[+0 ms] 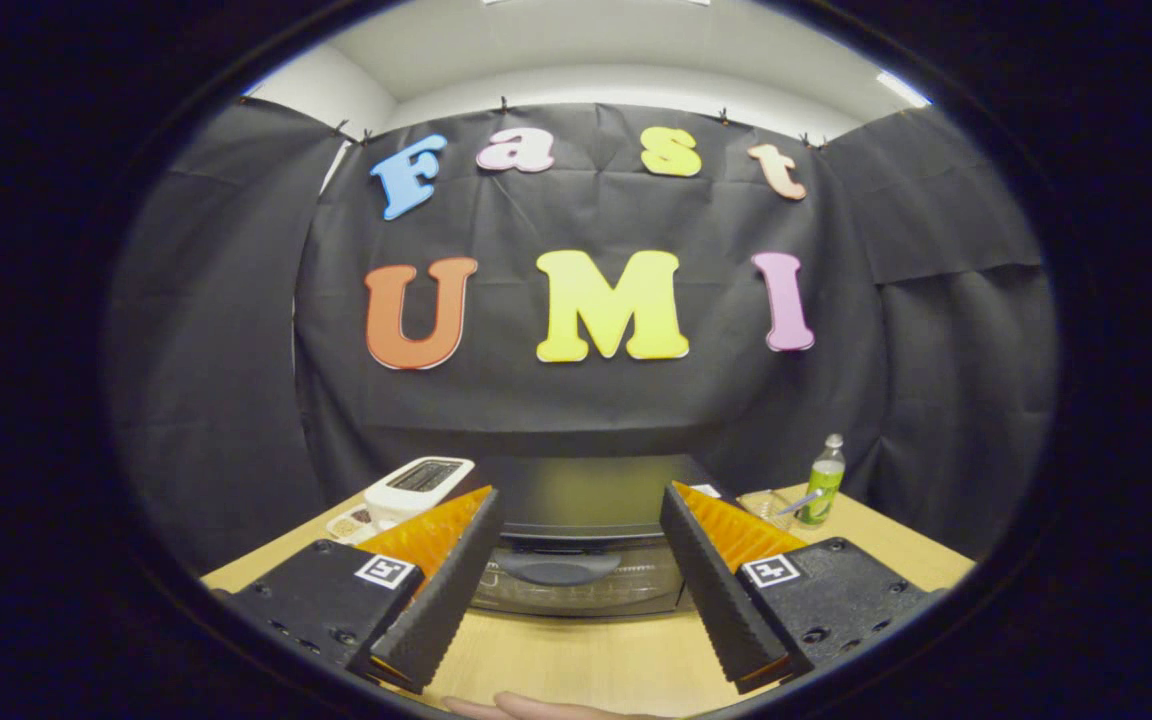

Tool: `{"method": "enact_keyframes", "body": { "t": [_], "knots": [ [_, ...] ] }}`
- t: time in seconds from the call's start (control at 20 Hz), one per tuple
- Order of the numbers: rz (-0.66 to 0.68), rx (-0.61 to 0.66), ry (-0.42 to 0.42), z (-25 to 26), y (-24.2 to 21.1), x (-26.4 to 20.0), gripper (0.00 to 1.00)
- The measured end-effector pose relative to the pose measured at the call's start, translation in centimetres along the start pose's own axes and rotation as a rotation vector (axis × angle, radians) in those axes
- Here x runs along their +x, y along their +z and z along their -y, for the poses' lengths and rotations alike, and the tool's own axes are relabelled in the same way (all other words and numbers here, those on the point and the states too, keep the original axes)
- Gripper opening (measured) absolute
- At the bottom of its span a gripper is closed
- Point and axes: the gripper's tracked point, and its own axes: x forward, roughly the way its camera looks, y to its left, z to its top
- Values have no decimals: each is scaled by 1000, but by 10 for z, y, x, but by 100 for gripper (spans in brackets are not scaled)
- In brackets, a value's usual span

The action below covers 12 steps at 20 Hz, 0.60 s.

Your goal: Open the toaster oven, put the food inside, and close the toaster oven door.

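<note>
Claw (581, 520) spread wide and holding nothing, above a light wooden table (576, 660); black toaster oven with glass door and dark handle (576, 560), door closed, just ahead between the fingers; white slot toaster (419, 484) beyond on one side, green plastic bottle (822, 482) on the other.

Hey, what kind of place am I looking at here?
Probably a staged kitchen booth, not a real kitchen: black cloth walls in a wooden table holding a toaster oven, a white toaster and a bottle. The gripper hovers open before the oven.
</note>
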Motion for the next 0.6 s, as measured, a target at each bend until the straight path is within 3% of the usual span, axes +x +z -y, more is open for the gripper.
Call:
{"method": "enact_keyframes", "body": {
  "t": [0.3,0.6],
  "knots": [
    [-71,23,31,-11,-37,57,100],
    [-157,37,-22,-4,-77,88,100]
  ]
}}
